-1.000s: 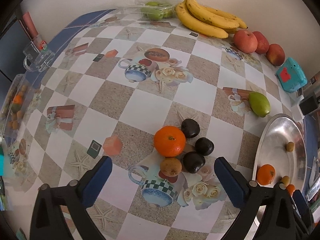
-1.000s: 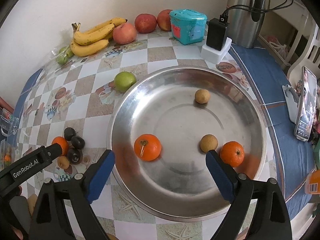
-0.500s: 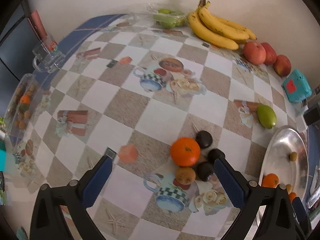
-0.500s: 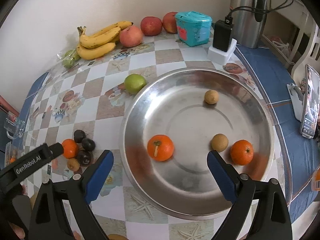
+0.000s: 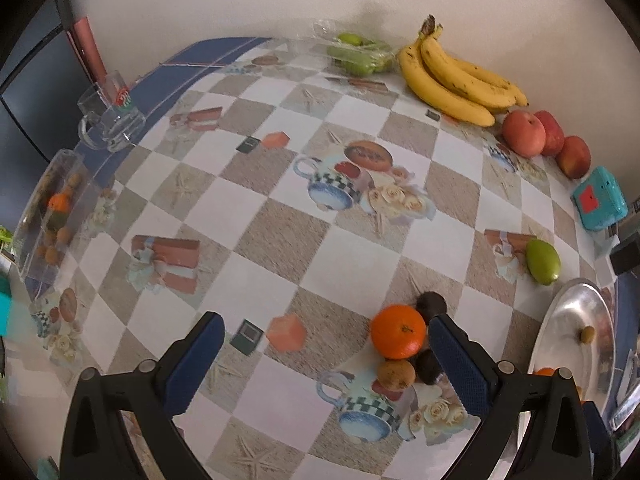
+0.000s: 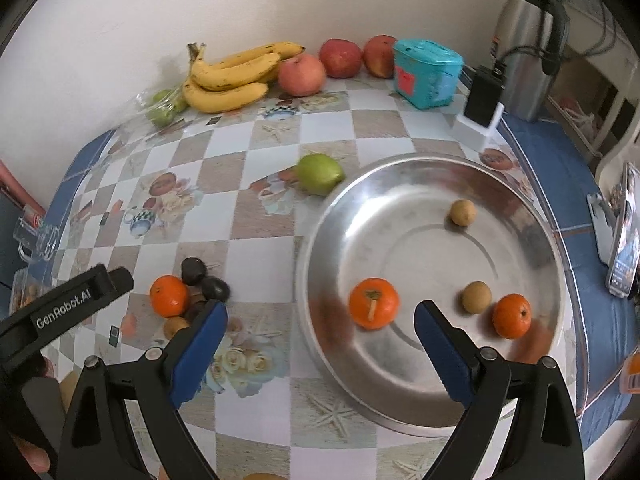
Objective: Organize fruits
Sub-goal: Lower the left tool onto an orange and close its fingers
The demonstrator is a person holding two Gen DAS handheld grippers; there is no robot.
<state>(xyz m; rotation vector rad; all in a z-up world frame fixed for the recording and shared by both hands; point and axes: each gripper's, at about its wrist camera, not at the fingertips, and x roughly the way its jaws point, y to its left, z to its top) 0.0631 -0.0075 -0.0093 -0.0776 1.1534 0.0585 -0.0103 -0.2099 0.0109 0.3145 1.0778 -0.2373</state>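
Overhead, both grippers hang above a tabletop (image 5: 280,264) covered in a checked cloth printed with teacups and roses. The left gripper (image 5: 326,364) has its blue-padded fingers (image 5: 196,364) spread wide with nothing between them but bare cloth. Just beside its right-hand finger sits a small cluster of fruit: a tangerine (image 5: 398,332), a small brown fruit (image 5: 396,374) touching it below, and dark, nearly black fruits (image 5: 431,304) around them, one partly hidden behind the finger.

The right gripper (image 6: 320,344) also stands wide open and empty, poised over the near rim of a large steel dish (image 6: 400,408). Inside the dish lie two tangerines, one (image 6: 374,303) toward its left and one (image 6: 512,316) toward its right, plus two small tan round fruits, one (image 6: 476,297) just beside the right tangerine and one (image 6: 463,212) farther back, well apart from the rest. In this view the same cluster (image 6: 170,295) lies on the cloth to the left of the dish, near the left gripper's black arm.

A green mango (image 6: 320,173) rests on the cloth just beside the dish's far-left rim. Along the wall sit a bunch of bananas (image 6: 232,78), three red apples (image 6: 302,74), a clear bag of green fruit (image 5: 358,54) and a teal box (image 6: 426,72). A steel kettle (image 6: 528,40) stands in the far corner.
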